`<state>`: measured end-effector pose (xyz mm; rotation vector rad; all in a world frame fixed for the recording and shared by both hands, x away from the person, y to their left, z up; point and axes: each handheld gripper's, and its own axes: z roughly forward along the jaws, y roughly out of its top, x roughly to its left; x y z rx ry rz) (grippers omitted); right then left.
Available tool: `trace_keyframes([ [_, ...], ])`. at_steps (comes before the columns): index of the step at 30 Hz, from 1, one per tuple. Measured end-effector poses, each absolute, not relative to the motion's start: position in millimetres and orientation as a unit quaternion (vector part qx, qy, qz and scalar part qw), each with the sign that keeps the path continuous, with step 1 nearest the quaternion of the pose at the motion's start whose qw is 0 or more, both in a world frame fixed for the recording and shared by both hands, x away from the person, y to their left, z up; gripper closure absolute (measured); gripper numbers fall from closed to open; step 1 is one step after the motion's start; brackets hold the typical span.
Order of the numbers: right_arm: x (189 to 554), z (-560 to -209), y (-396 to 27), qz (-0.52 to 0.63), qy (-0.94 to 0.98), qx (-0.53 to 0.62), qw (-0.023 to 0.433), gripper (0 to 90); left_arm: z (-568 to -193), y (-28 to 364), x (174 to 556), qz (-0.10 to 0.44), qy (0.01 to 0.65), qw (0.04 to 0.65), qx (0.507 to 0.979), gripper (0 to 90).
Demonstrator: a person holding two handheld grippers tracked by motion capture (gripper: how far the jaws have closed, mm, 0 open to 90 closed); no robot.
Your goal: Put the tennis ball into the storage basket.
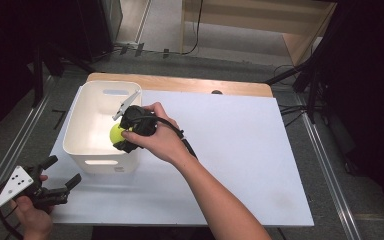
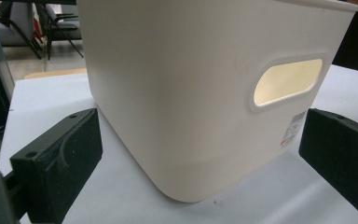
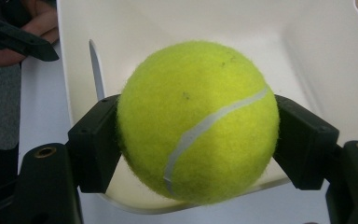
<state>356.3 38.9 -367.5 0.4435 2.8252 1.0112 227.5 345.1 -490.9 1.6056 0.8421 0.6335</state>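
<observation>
Right gripper view: tennis ball (image 3: 198, 123) is clamped between the right gripper (image 3: 198, 140) pads, hanging just over the near-right rim of the white bin (image 3: 177, 28), inside its opening. High view puts that bin at the far-left of the table (image 1: 240, 150). Left gripper (image 1: 55, 182) is parked near-left, jaws spread, holding nothing, just short of the bin wall. Risk: releasing this close to the rim, the ball could clip the edge and bounce out onto the table.
</observation>
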Motion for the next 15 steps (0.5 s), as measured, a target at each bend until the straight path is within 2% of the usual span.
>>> trace_keyframes([
  [5, 355, -367, 38, 0.337, 0.928, 0.148, 0.059, 12.0, -491, 345, 227, 0.27, 0.361, 0.574, 0.683, 0.0],
  [12, 354, -367, 27, 0.347, 0.921, 0.155, 0.083, 8.1, -491, 345, 227, 0.27, 0.36, 0.574, 0.685, 0.0],
  [15, 353, -367, 20, 0.354, 0.917, 0.167, 0.078, 0.9, -491, 345, 228, 0.27, 0.359, 0.573, 0.685, 0.0],
])
